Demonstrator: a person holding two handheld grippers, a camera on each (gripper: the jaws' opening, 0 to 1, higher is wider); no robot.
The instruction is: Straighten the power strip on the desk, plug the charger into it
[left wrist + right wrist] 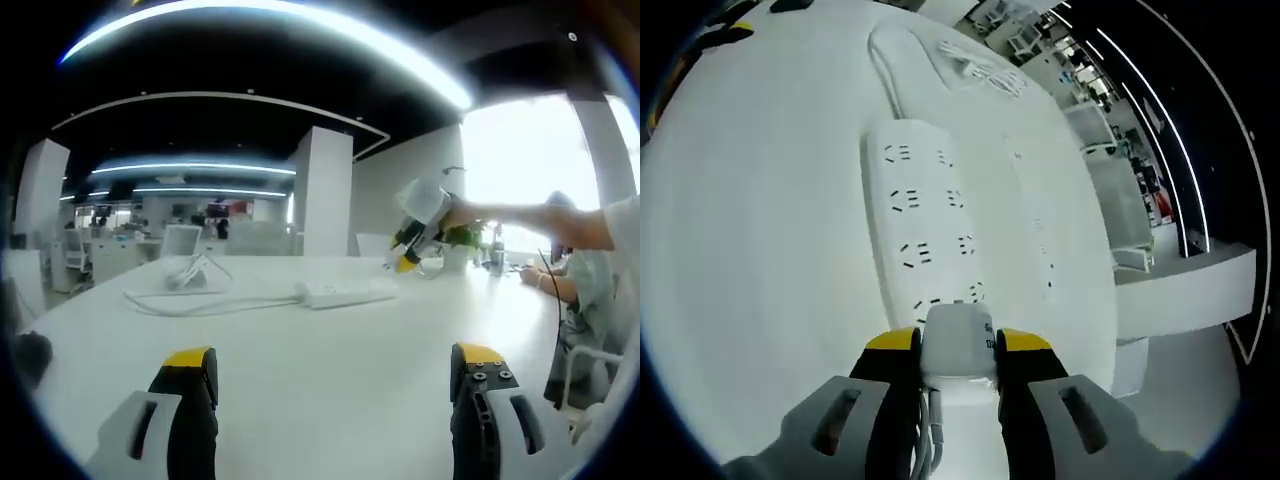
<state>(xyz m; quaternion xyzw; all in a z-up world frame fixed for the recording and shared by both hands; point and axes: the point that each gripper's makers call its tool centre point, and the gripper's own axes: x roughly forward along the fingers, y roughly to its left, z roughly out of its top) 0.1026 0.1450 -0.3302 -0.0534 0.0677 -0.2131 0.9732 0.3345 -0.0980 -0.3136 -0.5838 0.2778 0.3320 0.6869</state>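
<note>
Room: open office, dark ceiling with curved light strips, white pillars, a bright window off to one side.
Bench [300,370]: broad and white, carrying the power strip [345,292] and a coiled white cable [180,295] beside it.
Left claw [335,385]: jaws spread wide, nothing between them, low over the bench and well short of the power strip.
Right claw [958,352]: clamped on the white charger [958,345], poised right at the power strip's [925,235] near end, above the sockets; whether the prongs are in, I can't tell.
</note>
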